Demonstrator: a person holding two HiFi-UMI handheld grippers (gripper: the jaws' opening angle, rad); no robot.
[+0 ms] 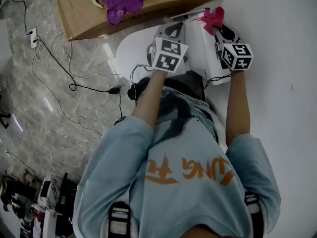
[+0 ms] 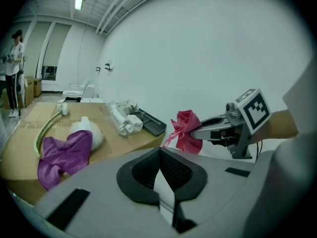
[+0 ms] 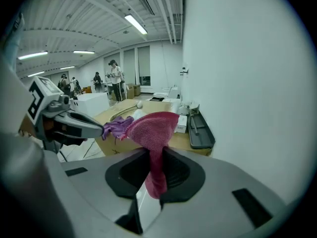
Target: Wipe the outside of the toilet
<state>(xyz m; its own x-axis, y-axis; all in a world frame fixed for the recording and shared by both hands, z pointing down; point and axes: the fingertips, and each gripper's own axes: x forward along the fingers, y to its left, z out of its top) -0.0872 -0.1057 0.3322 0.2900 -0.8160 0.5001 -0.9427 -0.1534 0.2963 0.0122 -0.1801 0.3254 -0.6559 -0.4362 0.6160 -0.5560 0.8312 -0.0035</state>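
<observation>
My right gripper [image 3: 156, 155] is shut on a crumpled red cloth [image 3: 151, 128], which sticks up above the jaws and hangs down between them. In the head view that cloth [image 1: 213, 18] is at the tip of the right gripper [image 1: 216, 28], over the white toilet [image 1: 205, 53] by the wall. My left gripper [image 2: 159, 152] is shut with nothing in it, held just left of the right one. From the left gripper view the right gripper [image 2: 198, 132] shows with the red cloth [image 2: 184, 130] at its tip. The toilet's body is mostly hidden under the grippers.
A cardboard box [image 1: 84, 14] lies beyond the toilet with a purple cloth [image 1: 121, 1], a brush, bottles and a dark tray [image 2: 148, 122] on top. Black cables [image 1: 74, 86] trail over the marble floor at left. A white wall [image 1: 282, 58] stands at right. People stand far off.
</observation>
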